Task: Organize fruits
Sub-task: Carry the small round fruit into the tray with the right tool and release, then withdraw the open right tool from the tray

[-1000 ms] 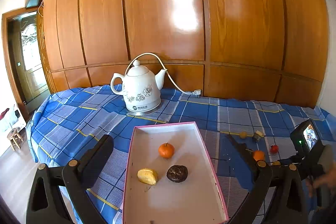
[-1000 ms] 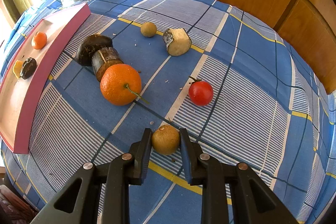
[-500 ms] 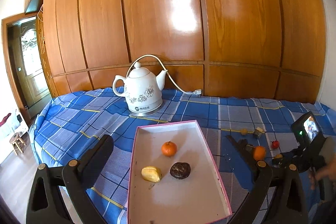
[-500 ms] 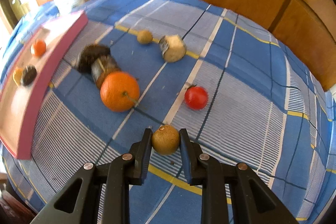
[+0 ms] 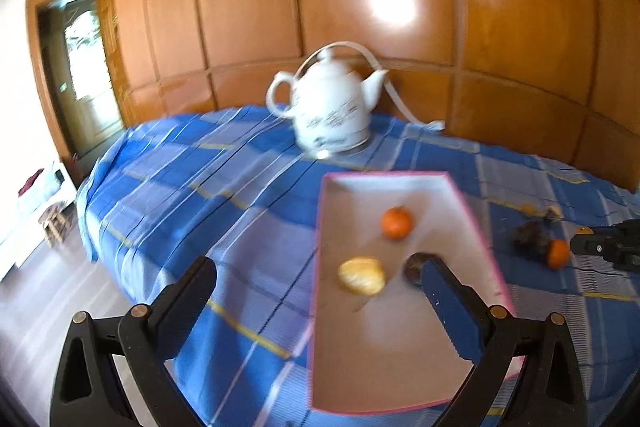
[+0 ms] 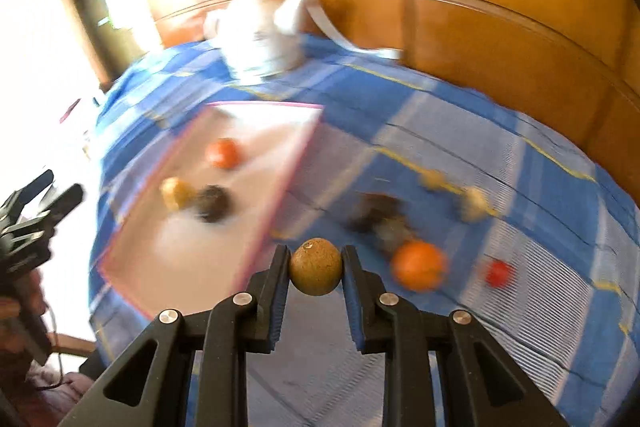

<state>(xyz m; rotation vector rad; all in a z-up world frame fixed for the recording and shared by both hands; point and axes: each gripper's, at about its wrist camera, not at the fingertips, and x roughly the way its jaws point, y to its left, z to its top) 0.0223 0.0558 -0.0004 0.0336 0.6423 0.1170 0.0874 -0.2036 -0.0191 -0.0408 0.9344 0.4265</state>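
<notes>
My right gripper (image 6: 316,269) is shut on a small round brown fruit (image 6: 316,273), held in the air above the blue checked cloth, beside the pink-edged tray (image 6: 280,183). The tray (image 5: 400,339) holds a small orange (image 5: 396,223), a yellow fruit piece (image 5: 362,275) and a dark fruit (image 5: 414,265). My left gripper (image 5: 316,279) stands open over the tray's left edge, nothing between its fingers. On the cloth right of the tray lie a big orange (image 6: 418,265), a red tomato (image 6: 498,273), dark pieces (image 6: 376,213) and pale pieces (image 6: 474,203).
A white teapot (image 5: 332,111) with a white cord stands at the back by the wood-panelled wall. The table's left edge drops to the floor, with a doorway (image 5: 80,67) beyond. A person's hand (image 6: 20,291) with the other gripper shows at the left of the right wrist view.
My right gripper has lifted the brown fruit off the cloth and swung left toward the tray. The left gripper has shifted left and lower, still open. Both views are blurred.
</notes>
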